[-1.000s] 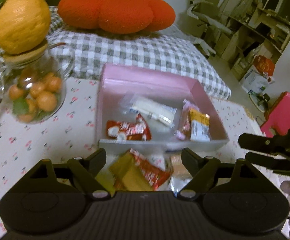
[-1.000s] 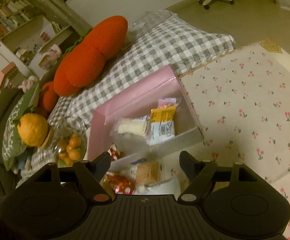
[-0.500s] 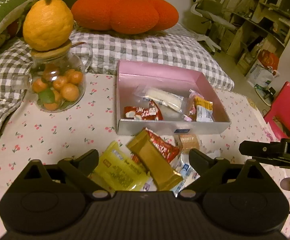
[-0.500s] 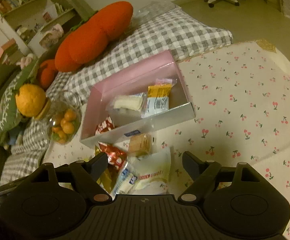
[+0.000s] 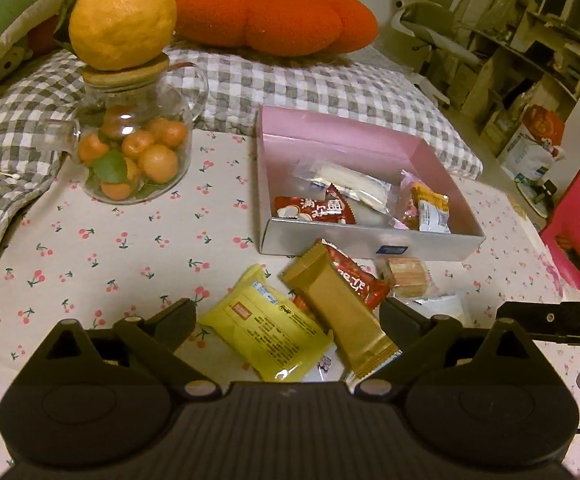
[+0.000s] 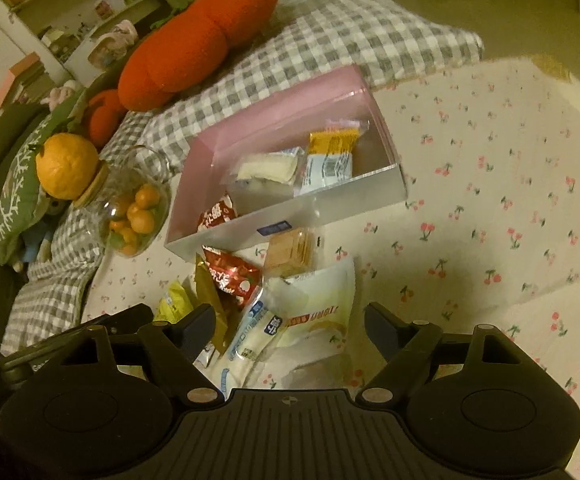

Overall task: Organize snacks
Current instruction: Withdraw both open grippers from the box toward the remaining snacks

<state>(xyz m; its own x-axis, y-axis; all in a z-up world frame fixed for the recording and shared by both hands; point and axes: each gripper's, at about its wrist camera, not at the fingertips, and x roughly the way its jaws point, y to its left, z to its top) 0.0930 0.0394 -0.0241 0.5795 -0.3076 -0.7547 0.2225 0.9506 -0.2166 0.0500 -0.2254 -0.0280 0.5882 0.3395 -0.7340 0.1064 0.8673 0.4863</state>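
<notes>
A pink box (image 5: 341,136) with a silver front stands on the cherry-print cloth and holds a red packet (image 5: 313,210), a white packet (image 5: 349,178) and an orange-and-white packet (image 5: 429,208). In front of it lies a loose pile. My left gripper (image 5: 288,312) is open over the pile's yellow packet (image 5: 266,328) and gold packet (image 5: 337,308), its pads clear of both. Behind these lie a red packet (image 5: 357,276) and a cracker pack (image 5: 407,278). My right gripper (image 6: 290,314) is open above a white packet (image 6: 313,308), short of the box (image 6: 282,120).
A glass jar of small oranges (image 5: 130,152) with a big citrus fruit (image 5: 122,16) on its lid stands left of the box. Behind lie a checked blanket (image 5: 329,88) and an orange cushion (image 5: 274,12). A pink stool (image 5: 577,240) is at the right.
Both grippers have drawn back from the box, so the loose pile shows more fully between their fingers. Both pairs of jaws stand wider than a second ago.
</notes>
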